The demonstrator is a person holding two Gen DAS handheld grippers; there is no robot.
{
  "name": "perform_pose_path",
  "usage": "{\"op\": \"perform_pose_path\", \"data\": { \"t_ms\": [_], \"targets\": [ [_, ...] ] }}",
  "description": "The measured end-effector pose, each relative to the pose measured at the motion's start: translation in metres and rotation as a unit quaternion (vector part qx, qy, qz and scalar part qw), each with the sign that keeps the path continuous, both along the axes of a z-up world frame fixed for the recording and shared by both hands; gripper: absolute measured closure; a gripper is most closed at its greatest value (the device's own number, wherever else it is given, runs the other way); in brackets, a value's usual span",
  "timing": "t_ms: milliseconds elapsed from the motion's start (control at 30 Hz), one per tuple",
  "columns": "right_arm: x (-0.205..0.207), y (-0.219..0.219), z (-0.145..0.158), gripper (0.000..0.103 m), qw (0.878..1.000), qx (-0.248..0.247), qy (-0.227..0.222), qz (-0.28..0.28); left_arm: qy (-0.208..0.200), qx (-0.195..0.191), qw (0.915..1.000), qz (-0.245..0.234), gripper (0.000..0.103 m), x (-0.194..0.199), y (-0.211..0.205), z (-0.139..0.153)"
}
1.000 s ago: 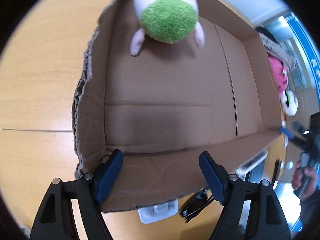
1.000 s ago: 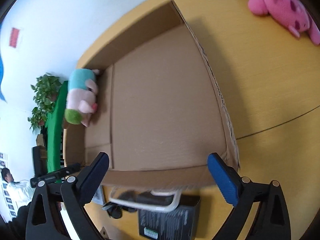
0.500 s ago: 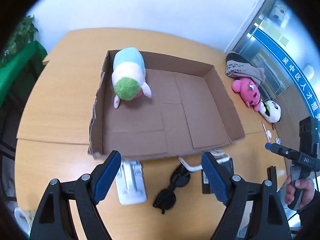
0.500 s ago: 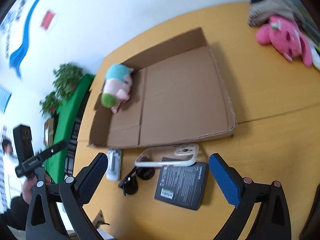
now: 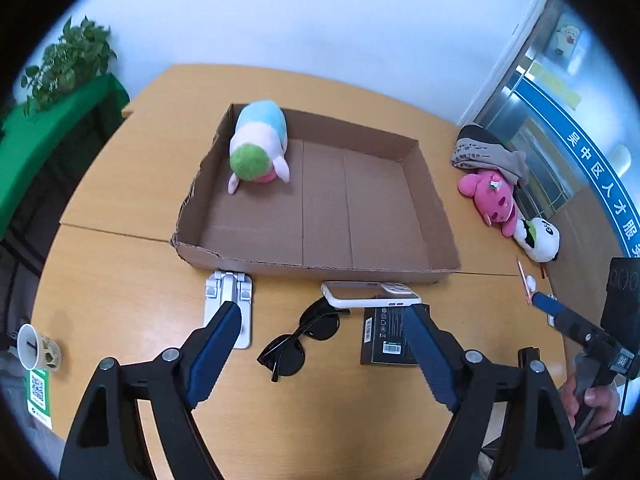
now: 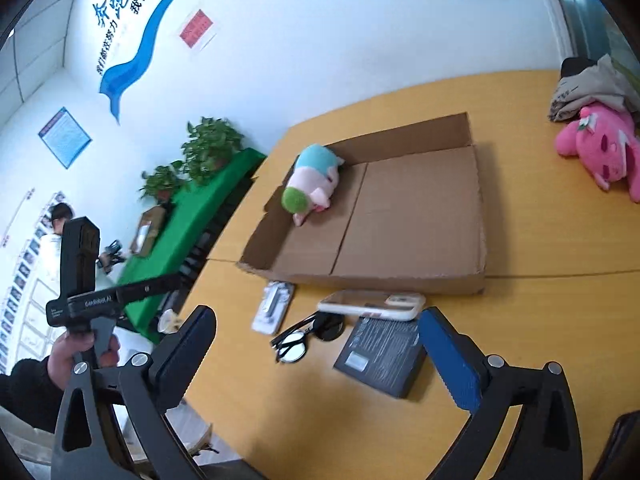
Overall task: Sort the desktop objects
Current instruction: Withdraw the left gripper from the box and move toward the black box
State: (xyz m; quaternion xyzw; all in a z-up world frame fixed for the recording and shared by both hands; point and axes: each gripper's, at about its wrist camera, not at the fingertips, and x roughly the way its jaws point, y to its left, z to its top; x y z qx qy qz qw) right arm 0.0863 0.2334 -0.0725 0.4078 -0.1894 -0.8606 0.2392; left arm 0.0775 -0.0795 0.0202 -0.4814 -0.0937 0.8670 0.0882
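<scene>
A shallow cardboard box [image 5: 438,216] [image 6: 478,216] lies on the wooden table with a pastel plush toy [image 5: 258,148] [image 6: 314,184] in its far left corner. In front of it lie a white folding stand [image 5: 228,300] [image 6: 274,306], black sunglasses [image 5: 300,340] [image 6: 304,334], a white phone case [image 5: 370,295] [image 6: 372,305] and a black box [image 5: 386,336] [image 6: 382,354]. My left gripper [image 5: 320,356] is open and empty above the sunglasses. My right gripper [image 6: 320,360] is open and empty above the same items.
A pink plush [image 5: 490,196] [image 6: 600,148], a panda plush [image 5: 538,240] and a grey cloth bag [image 5: 486,154] [image 6: 588,88] lie at the table's right. A paper cup [image 5: 38,350] stands at the left edge. A green-covered bench with plants [image 6: 192,204] stands beyond the table's left side.
Both grippers have pulled back and up from over the box, so the whole table and the items in front of the box now show. Both stay open.
</scene>
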Motion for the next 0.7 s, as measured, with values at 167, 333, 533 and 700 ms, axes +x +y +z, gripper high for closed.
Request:
{"op": "perform_pose_path", "data": {
  "t_ms": [167, 333, 533, 700],
  "targets": [
    [0.007, 0.004, -0.008, 0.028, 0.999, -0.03, -0.015, 0.028, -0.005, 0.005, 1.0, 0.002, 0.02, 0.008, 0.008, -0.003],
    [0.01, 0.002, -0.003, 0.038, 0.999, -0.026, -0.01, 0.046, -0.018, 0.057, 0.9974, -0.041, 0.025, 0.007, 0.022, -0.014],
    [-0.003, -0.011, -0.007, 0.032, 0.998, -0.012, -0.037, 0.055, -0.027, 0.066, 0.9945, -0.077, 0.048, -0.013, 0.037, -0.027],
    [-0.015, -0.028, -0.004, 0.029, 0.996, -0.003, -0.046, 0.076, -0.029, 0.06, 0.9928, -0.1, 0.048, -0.031, 0.037, -0.029]
  ]
}}
